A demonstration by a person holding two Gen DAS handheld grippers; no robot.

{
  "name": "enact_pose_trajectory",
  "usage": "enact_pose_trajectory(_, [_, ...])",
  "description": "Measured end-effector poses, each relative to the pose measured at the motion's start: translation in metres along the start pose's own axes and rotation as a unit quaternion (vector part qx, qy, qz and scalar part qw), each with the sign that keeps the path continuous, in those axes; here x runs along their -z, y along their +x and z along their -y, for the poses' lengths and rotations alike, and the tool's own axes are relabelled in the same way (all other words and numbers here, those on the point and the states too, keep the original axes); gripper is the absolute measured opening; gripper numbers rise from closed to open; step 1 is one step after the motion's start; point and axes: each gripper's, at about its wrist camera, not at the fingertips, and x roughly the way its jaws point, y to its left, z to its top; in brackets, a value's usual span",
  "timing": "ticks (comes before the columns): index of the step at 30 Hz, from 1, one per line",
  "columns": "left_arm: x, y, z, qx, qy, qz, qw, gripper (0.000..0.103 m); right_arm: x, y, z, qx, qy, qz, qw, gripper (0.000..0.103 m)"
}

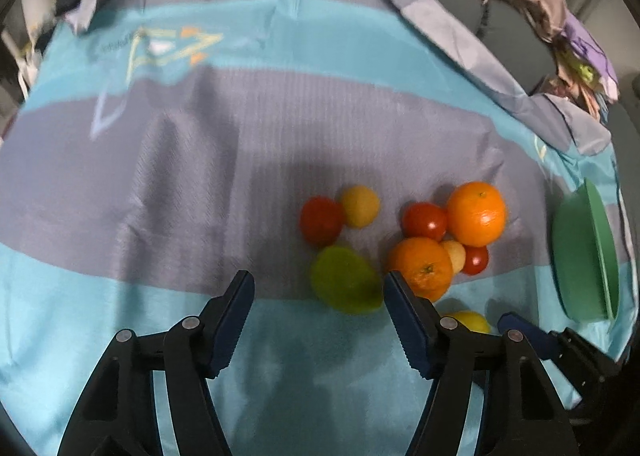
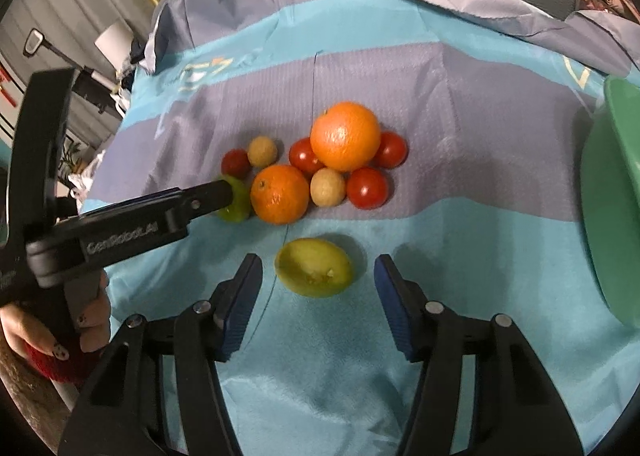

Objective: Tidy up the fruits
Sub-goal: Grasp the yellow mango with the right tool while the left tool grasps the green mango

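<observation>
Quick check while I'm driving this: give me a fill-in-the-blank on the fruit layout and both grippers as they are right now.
1. Between the open fingers of the right gripper lies a yellow-green ____.
2. The left gripper is open, with the ____ fruit just beyond its fingertips.
3. The number of oranges on the striped cloth is ____.
4. The bowl at the cloth's right edge is ____ in colour.

Missing words: lemon; green; two; green

In the right wrist view, the left gripper [image 2: 224, 192] is covering much of the green lime [image 2: 237, 205], and the frame's right edge is cutting off the green bowl [image 2: 608, 192]. In the left wrist view, a finger [image 1: 416, 330] is hiding most of the yellow lemon [image 1: 474, 321]; motion blur is softening the lime [image 1: 345, 280].
</observation>
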Motion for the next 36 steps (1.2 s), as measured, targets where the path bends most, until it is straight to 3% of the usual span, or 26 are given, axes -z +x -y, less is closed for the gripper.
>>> enact_pose_trajectory(3, [-0.001,0.006,0.000,0.014,-0.004,-0.013,0.9998,0.069,-0.001,0.005,-0.004,0.010,-0.010,-0.003,1.000,0.058])
enact_pose_trajectory(10, [-0.005,0.010,0.001,0.005,-0.001,-0.008,0.9999,0.068,-0.004,0.014,-0.010,0.030,-0.032,-0.007,0.999,0.055])
enact_pose_trajectory(14, [-0.005,0.010,0.002,0.004,-0.004,-0.001,1.0000,0.058,-0.004,0.020,-0.009,0.040,-0.034,-0.015,0.999,0.052])
enact_pose_trajectory(17, [-0.005,0.012,0.005,-0.004,0.002,0.009,0.9999,0.041,-0.003,0.025,-0.010,0.043,-0.036,-0.020,0.998,0.048])
enact_pose_trajectory(28, [-0.002,0.004,-0.007,0.030,-0.036,0.012,0.9988,0.041,-0.001,0.025,-0.016,0.056,-0.051,-0.007,0.997,0.046])
enact_pose_trajectory(36, [-0.001,-0.019,-0.001,0.025,-0.022,0.048,0.9983,0.041,-0.002,0.016,-0.018,0.061,-0.054,0.008,0.997,0.047])
